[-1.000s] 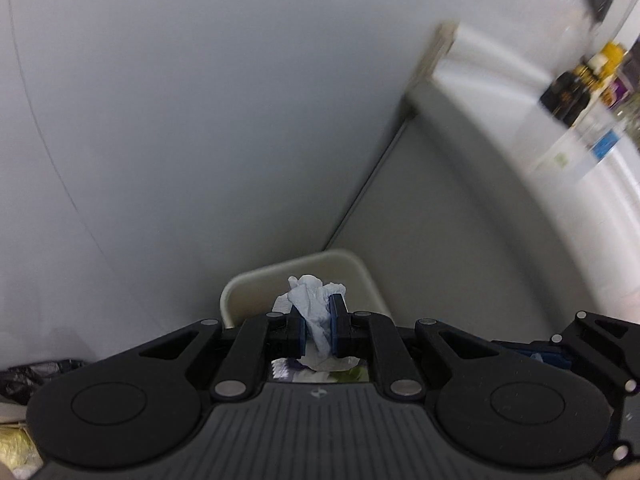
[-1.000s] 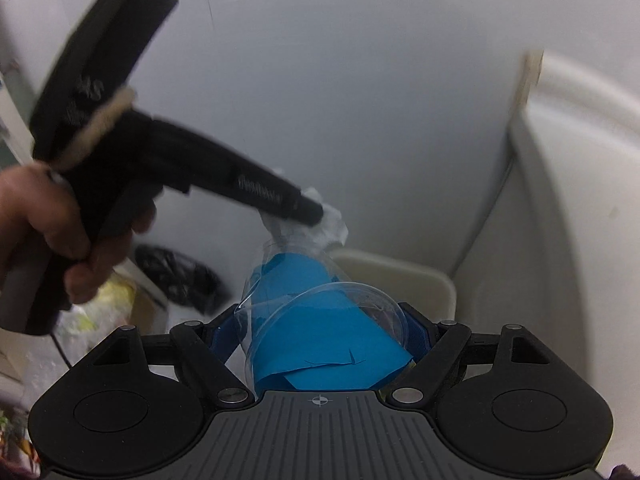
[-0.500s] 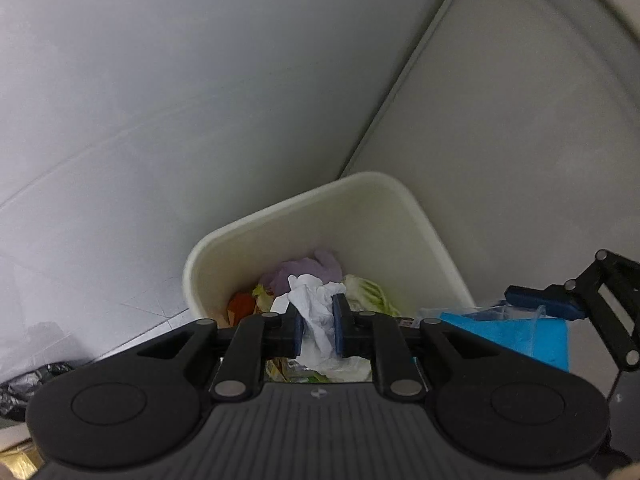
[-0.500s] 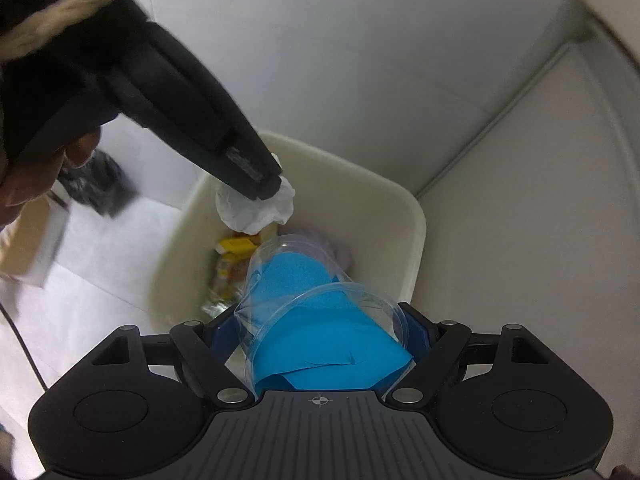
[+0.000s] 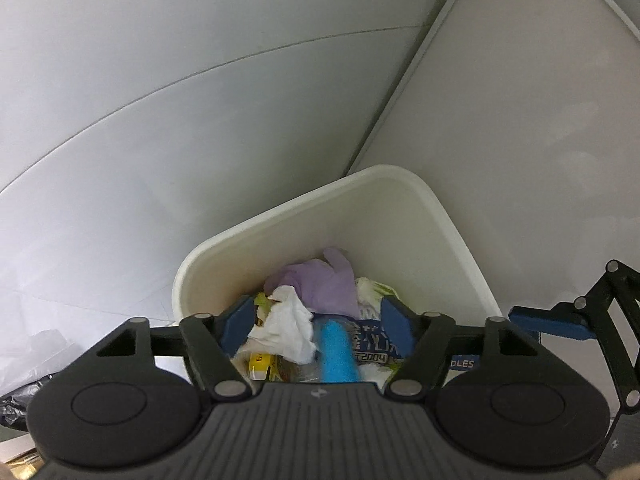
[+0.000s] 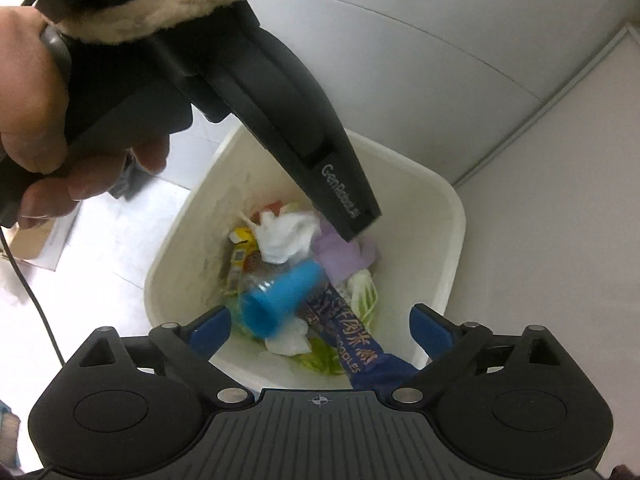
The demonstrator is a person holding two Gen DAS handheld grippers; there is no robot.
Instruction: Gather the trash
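Both of my hand-held grippers hang over the trash bin, and the jaws of each are opening with nothing pressed between the pads. On my left hand-held gripper [image 5: 318, 326] the blue pads stand apart, and the crumpled white tissue [image 5: 286, 328] shows in the gap between them, lying loose on the heap in the bin. On my right hand-held gripper [image 6: 320, 328] the pads stand wide, and the clear plastic cup with the blue insert [image 6: 280, 294] lies tipped on its side on the rubbish below, its mouth turned toward me, touching neither pad.

In the right wrist view the tissue rests just behind the cup. Beside them lie a purple glove [image 6: 344, 254], a dark blue noodle wrapper [image 6: 348, 346] with printed lettering that slants up toward the near rim, a small yellow carton [image 6: 242, 242] against the left wall, and some pale green scraps [image 6: 366, 294] near the wrapper.

All of it sits inside the cream plastic trash bin [image 5: 400, 216], which has rounded corners and stands on the pale tiled floor [image 6: 96, 280] in the corner of a grey wall [image 5: 200, 80].

From the right wrist camera I see my left hand [image 6: 44, 120] wrapped round the black handle of the other hand-held gripper, which reaches down over the bin mouth.
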